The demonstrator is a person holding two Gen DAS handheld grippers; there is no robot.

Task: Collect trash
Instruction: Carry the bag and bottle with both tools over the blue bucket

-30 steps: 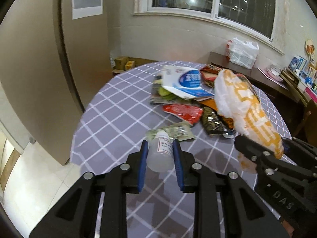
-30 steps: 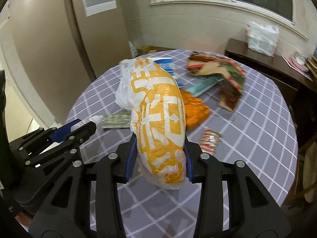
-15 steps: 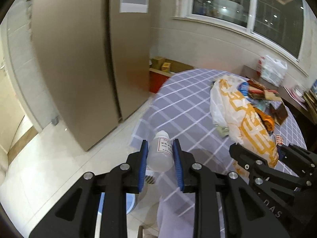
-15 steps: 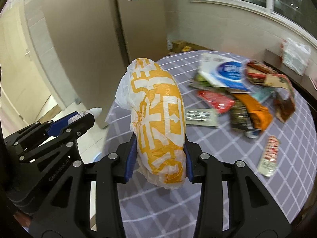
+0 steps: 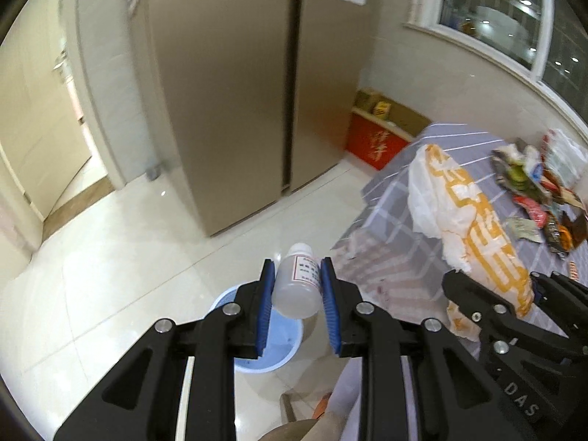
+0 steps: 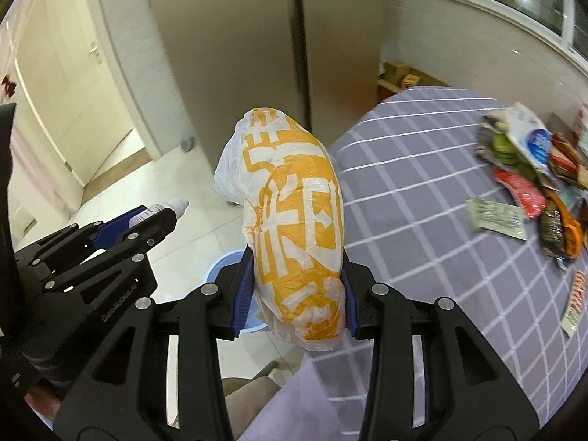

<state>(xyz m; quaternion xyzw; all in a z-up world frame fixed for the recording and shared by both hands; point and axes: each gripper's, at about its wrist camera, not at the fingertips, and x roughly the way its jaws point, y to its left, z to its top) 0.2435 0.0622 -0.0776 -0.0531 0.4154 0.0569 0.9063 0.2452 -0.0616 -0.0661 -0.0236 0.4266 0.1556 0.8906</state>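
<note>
— Looking down the left wrist view, where did the blue bin lie from the left gripper?

— Low in the centre of the frame, on the floor, directly behind the pads and partly hidden by them. The left gripper was clenched on the small white bottle, whose long axis ran away from the camera, cap towards the upper part of the frame.

— And the right gripper?

— Clamped on the orange-and-white plastic bag, which stood long-ways up the middle of the right wrist view. Only a sliver of the bin showed there, lower centre-left, beside the left pad and behind the bag.

— So which hand sat nearer the bin?

— By my judgement the left; the bottle hung almost over the rim, while the bag appeared off to the tabletop side.

— Where was the rest of the trash?

— A heap of wrappers lay on the checked tabletop, far right of the frame, well apart from both grippers.
</note>
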